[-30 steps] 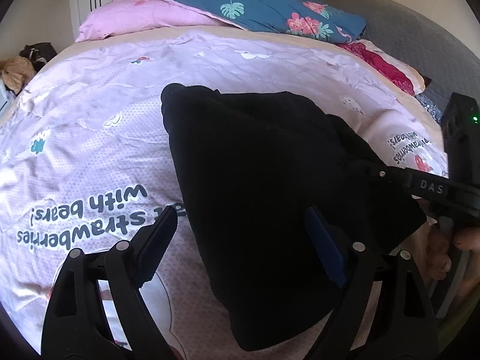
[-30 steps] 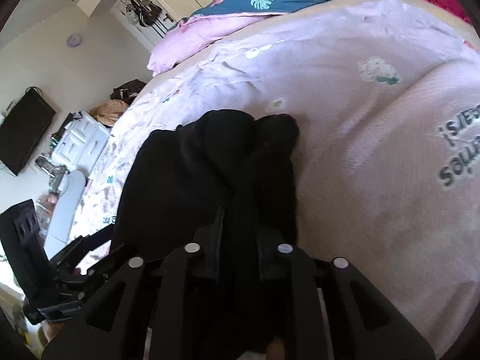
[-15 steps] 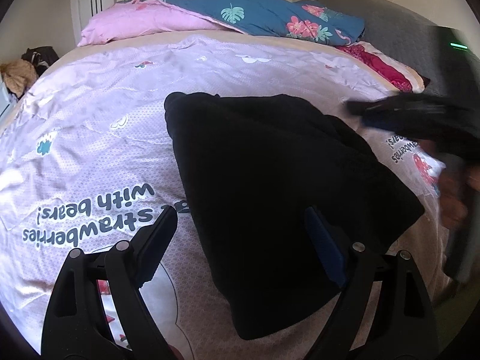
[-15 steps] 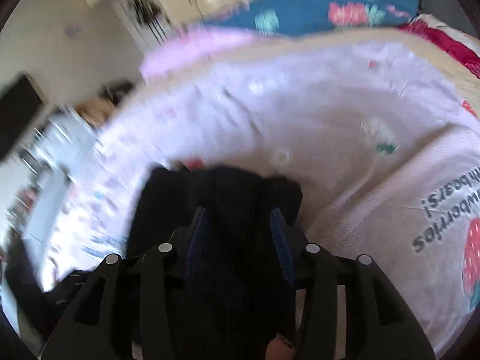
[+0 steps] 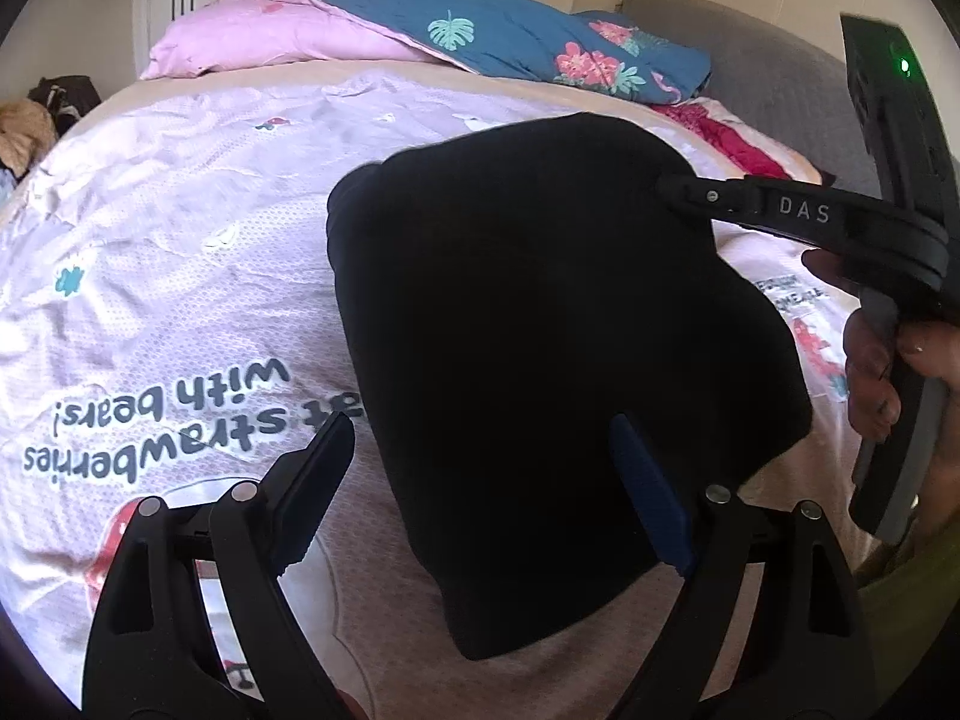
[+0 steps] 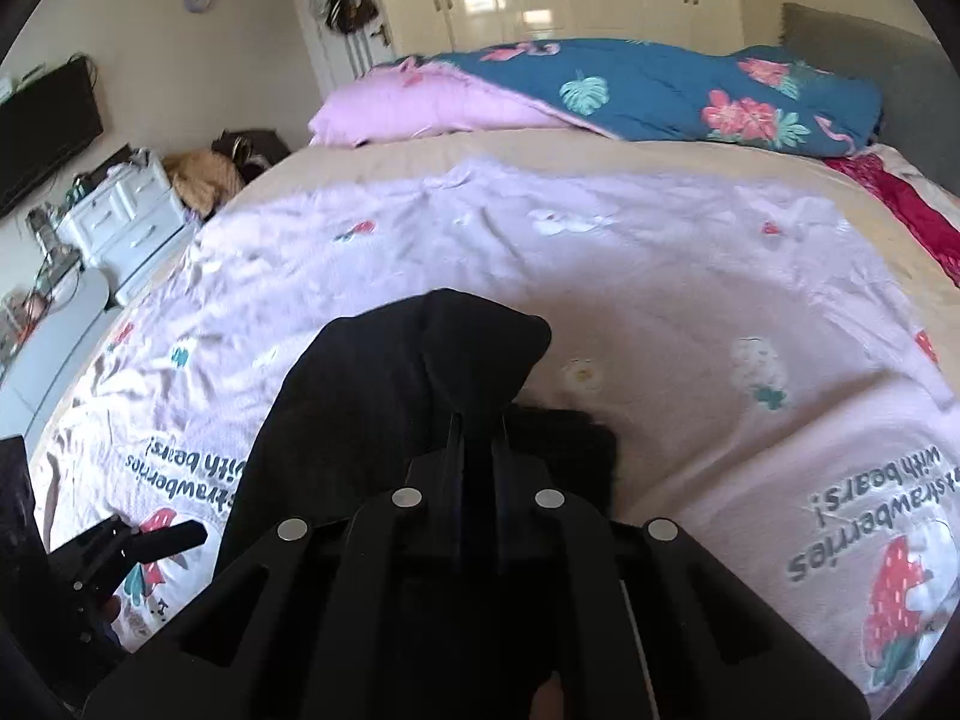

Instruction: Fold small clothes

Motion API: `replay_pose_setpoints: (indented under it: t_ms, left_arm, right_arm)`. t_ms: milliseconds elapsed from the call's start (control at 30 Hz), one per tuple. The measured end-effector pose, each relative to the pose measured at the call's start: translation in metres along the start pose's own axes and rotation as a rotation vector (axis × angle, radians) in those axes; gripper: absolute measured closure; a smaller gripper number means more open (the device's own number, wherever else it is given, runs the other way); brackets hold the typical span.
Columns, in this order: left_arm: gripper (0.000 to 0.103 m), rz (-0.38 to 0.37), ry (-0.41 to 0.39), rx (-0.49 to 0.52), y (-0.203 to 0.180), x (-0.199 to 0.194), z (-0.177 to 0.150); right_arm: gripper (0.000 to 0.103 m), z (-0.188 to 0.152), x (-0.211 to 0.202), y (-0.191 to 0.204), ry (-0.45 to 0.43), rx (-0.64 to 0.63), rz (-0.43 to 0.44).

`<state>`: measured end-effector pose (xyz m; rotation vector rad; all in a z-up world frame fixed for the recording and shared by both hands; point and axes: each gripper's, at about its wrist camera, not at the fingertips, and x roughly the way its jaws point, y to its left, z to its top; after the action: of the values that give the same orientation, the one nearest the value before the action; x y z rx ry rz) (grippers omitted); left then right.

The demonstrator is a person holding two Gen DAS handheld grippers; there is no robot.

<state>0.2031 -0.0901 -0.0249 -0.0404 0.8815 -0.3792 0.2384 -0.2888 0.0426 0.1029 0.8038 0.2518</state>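
Observation:
A black garment [image 5: 540, 330] lies on the pale pink printed bedsheet [image 5: 180, 270]. My right gripper [image 6: 478, 426] is shut on a fold of the garment [image 6: 360, 408] and holds it raised off the sheet. In the left wrist view the right gripper [image 5: 666, 186] comes in from the right and pinches the cloth's far right corner, which stands up as a hump. My left gripper [image 5: 480, 429] is open above the garment's near edge, one finger over the cloth and one over the sheet, pressing on nothing. It also shows at the lower left as the left gripper [image 6: 150, 540].
A pink pillow [image 5: 270, 42] and a blue floral quilt [image 5: 510, 42] lie along the bed's far side, with a grey headboard [image 5: 750, 60] at right. White drawers [image 6: 120, 216] and a wall television [image 6: 42, 132] stand left of the bed. A hand [image 5: 882, 372] holds the right gripper.
The right gripper opened and came off the cloth, then shut again on the garment's far right corner and lifted it. The garment's right side now stands raised. The left gripper barely moved.

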Motion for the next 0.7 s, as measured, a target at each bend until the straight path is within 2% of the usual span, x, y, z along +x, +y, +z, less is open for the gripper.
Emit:
replay_pose_setpoints:
  t_ms: [200, 300, 367, 433, 600, 667, 700]
  left_arm:
    - [0.021, -0.02, 0.045, 0.01, -0.008, 0.009, -0.009]
    - [0.021, -0.027, 0.054, 0.006, -0.008, 0.009, -0.011]
    - [0.021, -0.019, 0.055, 0.014, -0.009, 0.007, -0.012]
    - [0.021, -0.019, 0.058, 0.011, -0.009, 0.005, -0.013]
    - [0.021, -0.02, 0.054, 0.008, -0.011, -0.005, -0.018]
    - [0.021, -0.021, 0.046, 0.009, -0.012, -0.012, -0.02]
    - [0.021, -0.022, 0.038, 0.011, -0.013, -0.017, -0.021]
  right_arm:
    - [0.096, -0.029, 0.045, -0.02, 0.135, -0.011, -0.144]
    - [0.093, -0.039, 0.053, -0.023, 0.14, -0.003, -0.176]
    - [0.085, -0.04, 0.048, -0.018, 0.121, -0.015, -0.195]
    - [0.063, -0.042, 0.043, -0.015, 0.117, -0.026, -0.247]
    - [0.06, -0.054, 0.016, -0.024, 0.088, 0.038, -0.235]
    - [0.054, -0.06, -0.006, -0.022, 0.054, 0.053, -0.224]
    - [0.045, -0.064, -0.018, -0.019, 0.035, 0.057, -0.217]
